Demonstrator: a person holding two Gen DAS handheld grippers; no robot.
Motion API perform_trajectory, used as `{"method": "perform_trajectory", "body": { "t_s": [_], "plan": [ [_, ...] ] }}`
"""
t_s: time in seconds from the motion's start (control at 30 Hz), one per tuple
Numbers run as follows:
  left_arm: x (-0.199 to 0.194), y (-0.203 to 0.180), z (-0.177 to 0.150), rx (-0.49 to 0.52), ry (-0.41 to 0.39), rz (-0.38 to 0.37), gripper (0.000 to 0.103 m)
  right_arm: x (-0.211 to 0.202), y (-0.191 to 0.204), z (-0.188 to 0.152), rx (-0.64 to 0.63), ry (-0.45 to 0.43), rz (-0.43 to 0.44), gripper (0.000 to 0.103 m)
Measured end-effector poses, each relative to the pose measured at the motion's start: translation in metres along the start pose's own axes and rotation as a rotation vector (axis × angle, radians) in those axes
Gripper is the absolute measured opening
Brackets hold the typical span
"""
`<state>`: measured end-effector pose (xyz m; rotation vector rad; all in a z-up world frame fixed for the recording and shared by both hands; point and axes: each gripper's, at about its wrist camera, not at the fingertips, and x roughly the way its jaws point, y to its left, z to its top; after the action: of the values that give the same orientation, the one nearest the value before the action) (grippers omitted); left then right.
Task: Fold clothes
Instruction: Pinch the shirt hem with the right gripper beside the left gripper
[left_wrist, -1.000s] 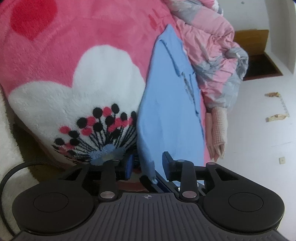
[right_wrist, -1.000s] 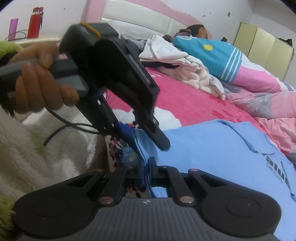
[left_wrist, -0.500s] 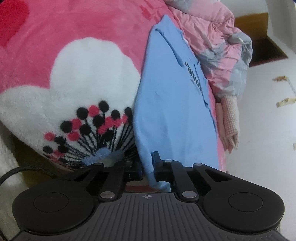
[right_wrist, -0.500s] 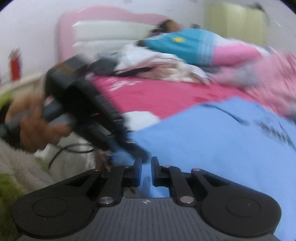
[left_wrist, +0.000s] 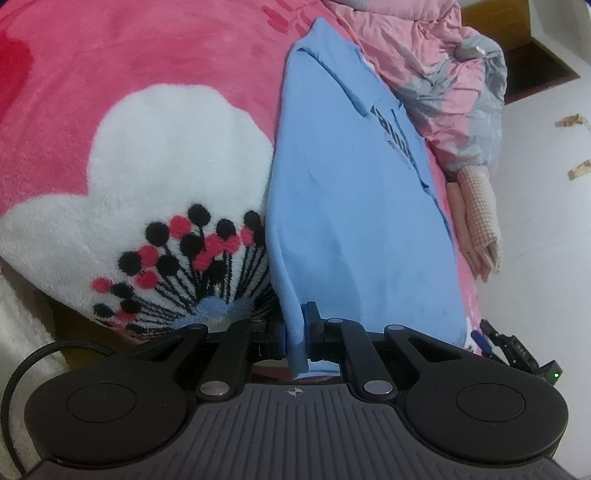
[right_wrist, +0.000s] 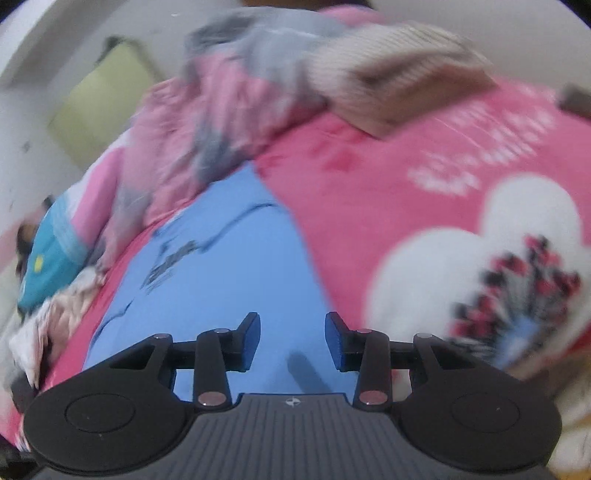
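A light blue T-shirt (left_wrist: 347, 206) with dark lettering lies folded lengthwise on a pink plush blanket (left_wrist: 129, 74) with a white flower. My left gripper (left_wrist: 294, 328) is shut on the shirt's near hem corner. In the right wrist view the same shirt (right_wrist: 221, 273) lies below my right gripper (right_wrist: 292, 332), which is open and empty above the cloth. The right gripper's tip also shows at the lower right of the left wrist view (left_wrist: 517, 347).
A pink and grey quilt (left_wrist: 443, 74) is bunched beside the shirt's far edge, with a pink checked garment (left_wrist: 480, 221) hanging off the bed side. A pile of other clothes (right_wrist: 48, 266) lies at the left in the blurred right wrist view. White floor (left_wrist: 546, 221) is to the right.
My left gripper closed on the shirt's hem corner. My right gripper let go of the shirt, opened, and swung away fast to a new spot over the shirt.
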<state>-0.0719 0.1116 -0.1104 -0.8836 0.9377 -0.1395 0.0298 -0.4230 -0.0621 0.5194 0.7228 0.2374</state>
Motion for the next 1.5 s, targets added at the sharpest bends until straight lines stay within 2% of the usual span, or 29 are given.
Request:
{"method": "perform_trajectory", "body": {
  "t_s": [0.17, 0.33, 0.47, 0.73, 0.87, 1.03, 1.13, 1.17, 1.23, 1.3, 1.5],
  "plan": [
    [0.0, -0.008, -0.003, 0.029, -0.004, 0.037, 0.007, 0.002, -0.048, 0.0, 0.139, 0.026, 0.005, 0.041],
    [0.001, -0.011, -0.002, 0.033, 0.001, 0.05, 0.007, -0.004, -0.066, -0.012, 0.219, 0.047, 0.088, 0.041],
    [0.003, -0.014, -0.003, 0.041, 0.003, 0.06, 0.008, -0.006, -0.065, -0.018, 0.212, 0.076, 0.131, 0.04],
    [0.006, -0.019, -0.003, 0.04, 0.003, 0.065, 0.008, 0.001, -0.069, -0.018, 0.221, 0.11, 0.162, 0.033],
    [0.006, -0.019, -0.005, 0.036, 0.007, 0.062, 0.008, 0.002, -0.063, -0.019, 0.173, 0.133, 0.202, 0.031],
    [0.007, -0.02, -0.008, 0.046, 0.015, 0.064, 0.008, 0.007, -0.074, -0.016, 0.229, 0.121, 0.184, 0.03],
    [0.006, -0.023, -0.009, 0.068, 0.011, 0.074, 0.008, 0.009, -0.066, -0.019, 0.194, 0.13, 0.186, 0.03],
    [0.006, -0.025, -0.01, 0.079, 0.006, 0.081, 0.008, 0.009, -0.063, -0.02, 0.187, 0.134, 0.188, 0.029],
    [0.004, -0.029, -0.012, 0.094, -0.008, 0.091, 0.007, 0.007, -0.059, -0.022, 0.183, 0.133, 0.192, 0.007],
    [0.002, -0.033, -0.014, 0.108, -0.024, 0.097, 0.003, 0.005, -0.056, -0.023, 0.184, 0.125, 0.196, 0.005],
    [-0.017, -0.047, -0.015, 0.139, -0.093, 0.084, 0.002, -0.02, -0.037, -0.019, 0.174, 0.013, 0.236, 0.003]
  ]
}}
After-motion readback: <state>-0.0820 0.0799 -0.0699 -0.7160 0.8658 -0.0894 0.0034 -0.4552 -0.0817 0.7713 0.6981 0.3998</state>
